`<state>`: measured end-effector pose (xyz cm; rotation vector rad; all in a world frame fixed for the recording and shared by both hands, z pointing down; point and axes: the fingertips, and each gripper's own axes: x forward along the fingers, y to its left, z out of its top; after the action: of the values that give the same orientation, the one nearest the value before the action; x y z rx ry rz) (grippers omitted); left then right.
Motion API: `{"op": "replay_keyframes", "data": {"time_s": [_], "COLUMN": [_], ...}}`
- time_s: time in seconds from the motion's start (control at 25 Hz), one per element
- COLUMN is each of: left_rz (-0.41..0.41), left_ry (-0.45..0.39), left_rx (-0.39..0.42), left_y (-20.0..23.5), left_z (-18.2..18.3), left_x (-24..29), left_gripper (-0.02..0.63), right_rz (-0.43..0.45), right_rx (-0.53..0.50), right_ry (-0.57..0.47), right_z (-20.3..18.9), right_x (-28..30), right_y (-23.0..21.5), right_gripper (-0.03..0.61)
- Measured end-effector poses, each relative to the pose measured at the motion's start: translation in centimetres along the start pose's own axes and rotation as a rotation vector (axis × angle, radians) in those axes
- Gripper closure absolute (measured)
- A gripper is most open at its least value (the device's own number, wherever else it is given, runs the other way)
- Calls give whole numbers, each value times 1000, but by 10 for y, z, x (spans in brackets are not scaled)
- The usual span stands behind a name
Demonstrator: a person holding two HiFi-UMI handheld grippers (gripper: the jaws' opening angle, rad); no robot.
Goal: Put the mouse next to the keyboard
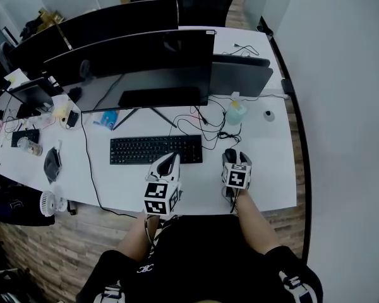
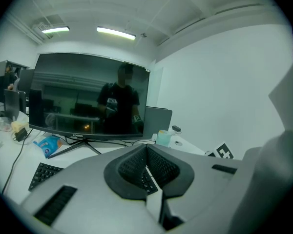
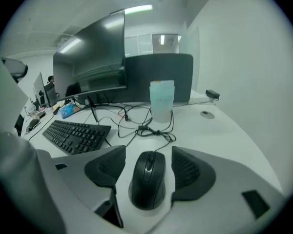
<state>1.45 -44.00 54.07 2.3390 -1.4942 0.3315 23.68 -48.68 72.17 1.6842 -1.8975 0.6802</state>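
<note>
A black wired mouse [image 3: 149, 179] lies on the white desk [image 1: 265, 163], right of the black keyboard [image 1: 155, 149] with a gap of bare desk between them. My right gripper [image 3: 148, 152] straddles the mouse, and its pads [image 3: 188, 172] stand a little off both sides of it, so it is open. In the head view the mouse [image 1: 230, 153] shows just ahead of that gripper [image 1: 231, 158]. My left gripper [image 1: 172, 160] hovers over the keyboard's right end, shut with nothing in it; its pads [image 2: 161, 167] meet in a point.
A large dark monitor [image 1: 139, 62] stands behind the keyboard [image 3: 75, 133]. A pale bottle [image 3: 161, 101] and a tangle of black cable [image 3: 146, 128] lie just beyond the mouse. A round cable port [image 1: 269, 115] sits far right. The desk's front edge is close to my body.
</note>
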Motion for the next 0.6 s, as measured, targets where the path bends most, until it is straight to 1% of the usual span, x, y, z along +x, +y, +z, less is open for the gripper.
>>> {"op": "replay_keyframes", "data": {"time_s": [0.08, 0.16, 0.28, 0.32, 0.44, 0.6], "left_rz": [-1, -5, -15, -19, -34, -65], "left_ry": [-10, -23, -47, -55, -79, -116], "left_rx": [0, 2, 11, 15, 28, 51], "left_y": [3, 5, 7, 8, 8, 4], "left_z": [2, 5, 14, 18, 26, 39], "left_x": [-3, -5, -10, -12, -22, -36], "left_gripper": [601, 601, 601, 601, 601, 601], "right_rz": [-5, -16, -35, -33, -3, 30], "right_rx": [1, 6, 0, -7, -23, -28], "right_ry": [-92, -207, -361, -399, -494, -593], "right_z": [24, 51, 91, 102, 127, 149], "right_x": [-19, -44, -83, -96, -133, -178], "right_y": [3, 7, 14, 19, 35, 55], "right_gripper": [317, 417, 549, 561, 563, 566]}}
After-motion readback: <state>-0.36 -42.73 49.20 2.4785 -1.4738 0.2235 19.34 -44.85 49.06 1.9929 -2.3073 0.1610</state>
